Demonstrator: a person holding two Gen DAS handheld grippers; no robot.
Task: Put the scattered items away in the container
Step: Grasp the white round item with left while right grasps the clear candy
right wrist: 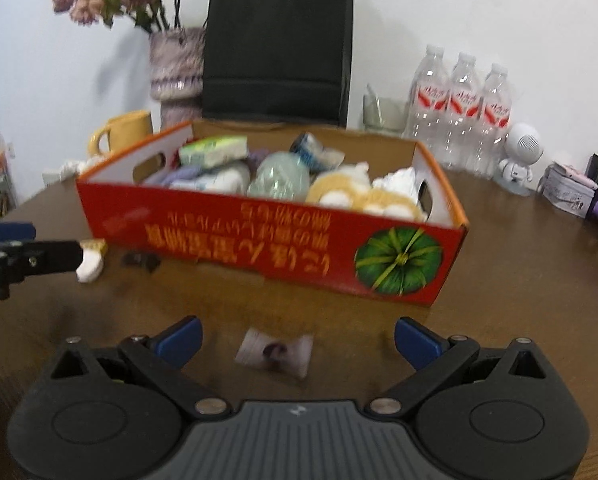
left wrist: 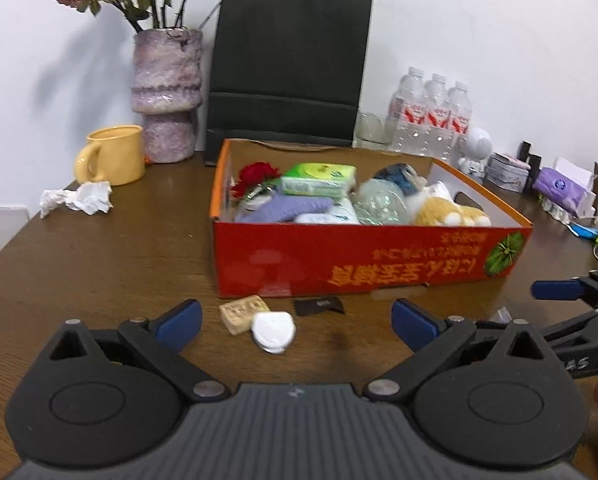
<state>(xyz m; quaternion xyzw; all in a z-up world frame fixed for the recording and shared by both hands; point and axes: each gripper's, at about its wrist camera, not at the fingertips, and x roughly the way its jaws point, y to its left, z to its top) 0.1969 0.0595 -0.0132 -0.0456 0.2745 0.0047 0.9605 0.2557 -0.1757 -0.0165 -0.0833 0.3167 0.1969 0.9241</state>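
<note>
Left tongs (left wrist: 297,322) spread wide, nothing between the blue pads, hovering low over the brown surface (left wrist: 119,248) just in front of the red box (left wrist: 351,260). Ahead of them, between the pads and close to the box's front wall: a tan biscuit-like block (left wrist: 241,312), touching a white round piece (left wrist: 274,330) at its right, and a small black sachet (left wrist: 319,306) lying flat a little further right, apart from both. Right tongs (right wrist: 297,342) likewise wide open and gripping nothing, held above a small pale wrapper (right wrist: 275,352) with a dark print, which lies flat on the surface between the pads, in front of the box; blurred, so no detail readable. Seen from the left wrist view as a black arm with a blue pad entering at the right edge. Red box open on top, orange lettering upside down and a green pumpkin picture on its front wall, already packed: green tissue pack (left wrist: 319,178), red flower (left wrist: 257,174), lilac knitted item (left wrist: 287,208), clear crumpled plastic (left wrist: 379,202), yellow-and-white plush (left wrist: 447,208), dark blue item at the back. Left of the box, well apart, crumpled white paper (left wrist: 79,198) lying near a yellow mug (left wrist: 113,154). Behind: a mottled purple vase (left wrist: 167,92) with dried roses, a black paper bag (left wrist: 287,72) against the wall, three water bottles (left wrist: 433,116), a white robot figure (left wrist: 477,152).
</note>
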